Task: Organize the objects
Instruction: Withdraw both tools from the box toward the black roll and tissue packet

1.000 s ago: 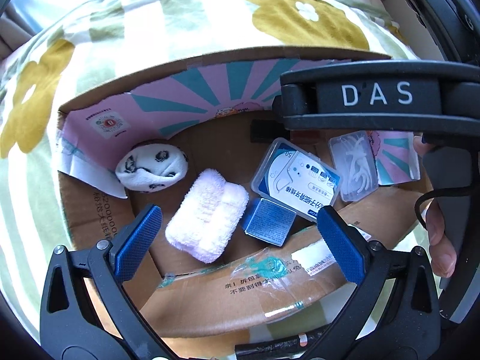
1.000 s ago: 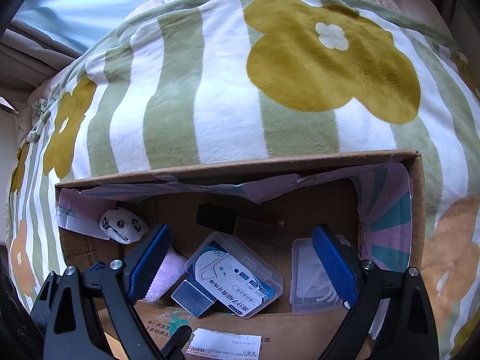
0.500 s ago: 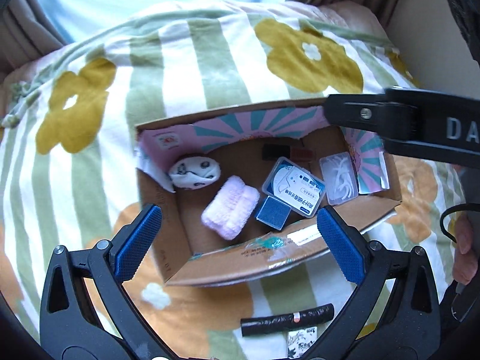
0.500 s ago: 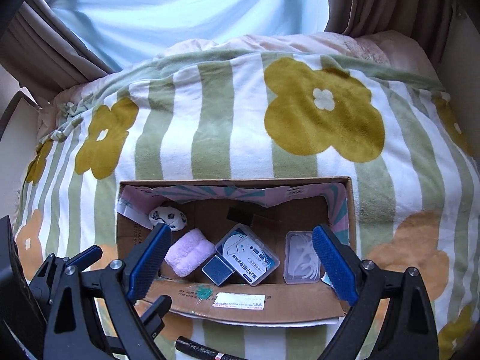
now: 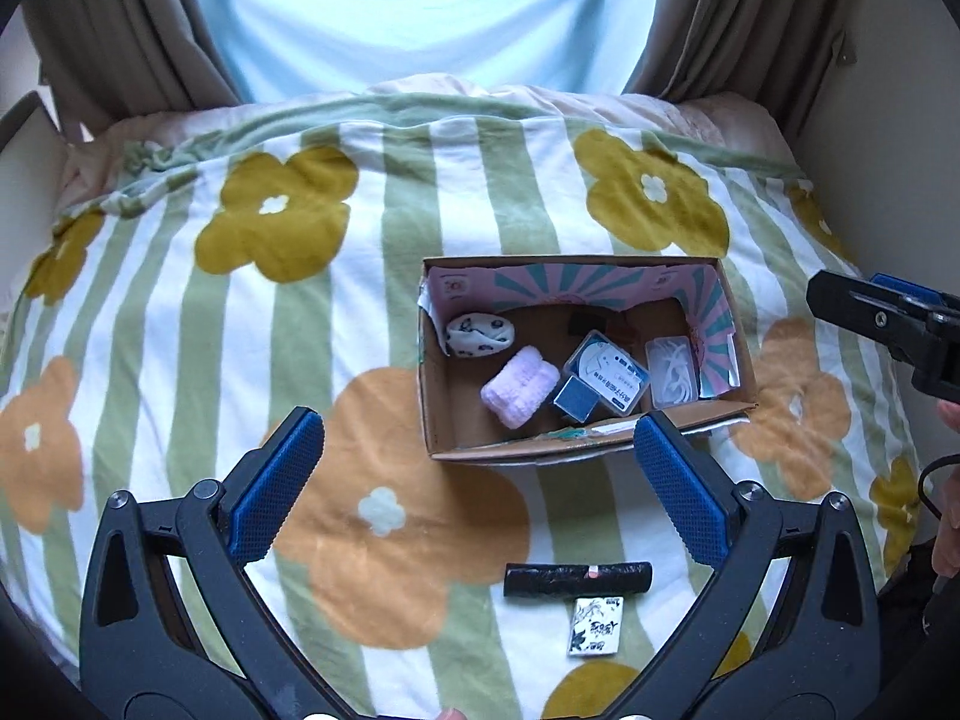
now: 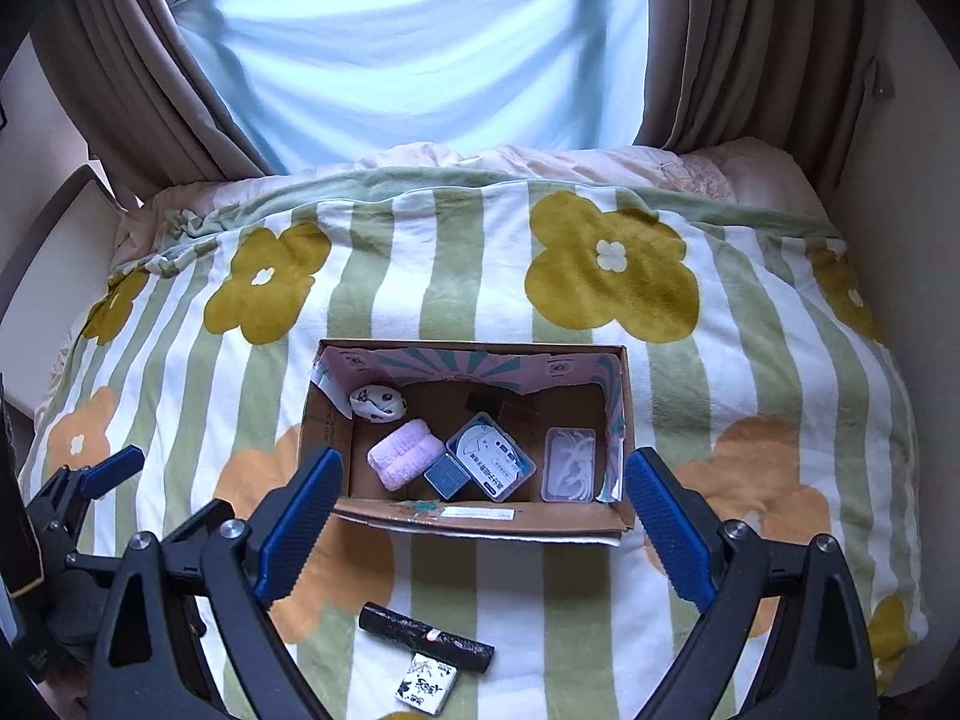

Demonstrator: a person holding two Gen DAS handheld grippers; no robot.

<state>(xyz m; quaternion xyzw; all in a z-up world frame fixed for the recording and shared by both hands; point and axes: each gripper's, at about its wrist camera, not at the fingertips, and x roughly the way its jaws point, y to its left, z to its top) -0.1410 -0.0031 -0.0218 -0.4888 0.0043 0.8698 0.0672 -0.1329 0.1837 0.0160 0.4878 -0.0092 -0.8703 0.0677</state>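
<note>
left claw (image 5: 474, 480) agape, right claw (image 6: 480, 516) agape

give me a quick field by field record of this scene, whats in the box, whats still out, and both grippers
surface: flowered striped blanket
container: open cardboard box
in box: patterned sock ball; pink towel; small blue box; floss case; clear case of floss picks
still out: black roll; small printed packet, both on the blanket in front of the box
left gripper: open, empty
right gripper: open, empty
</note>
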